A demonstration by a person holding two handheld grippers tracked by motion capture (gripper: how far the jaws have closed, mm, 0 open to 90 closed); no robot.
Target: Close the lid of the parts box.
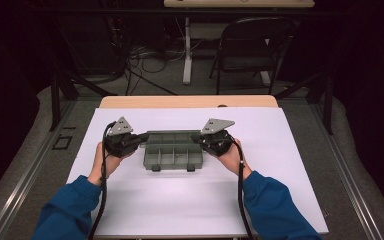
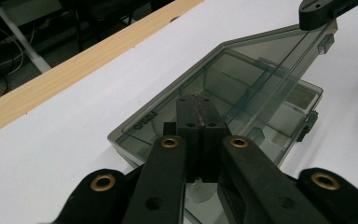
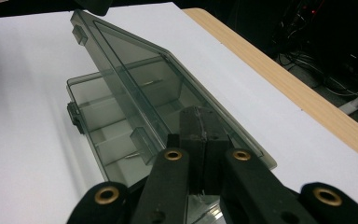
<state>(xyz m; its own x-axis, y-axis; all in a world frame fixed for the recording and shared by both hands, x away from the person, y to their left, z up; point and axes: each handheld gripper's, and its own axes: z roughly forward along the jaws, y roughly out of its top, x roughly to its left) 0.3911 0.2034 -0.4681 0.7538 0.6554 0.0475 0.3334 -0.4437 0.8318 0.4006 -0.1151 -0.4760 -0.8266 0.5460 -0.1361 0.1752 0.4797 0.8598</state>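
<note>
The clear box [image 1: 172,150] is set in the middle of the table [image 1: 130,210], long side running left to right. Its lid [image 2: 242,79] is pinched at each end, by the left gripper [image 1: 141,138] and the right gripper [image 1: 196,137], both equally near.

Left gripper [image 2: 198,112]: two black jaws pressed together, pinching the near edge of the lid.
Organizer box [image 2: 279,121]: smoky clear plastic, divided into compartments, resting on the counter.
Lid [image 2: 242,70]: raised at an angle above the box.
Other gripper [image 2: 319,11]: black tip touching the lid's far corner.
Counter [image 2: 74,116]: white surface with a wooden far edge.
</note>
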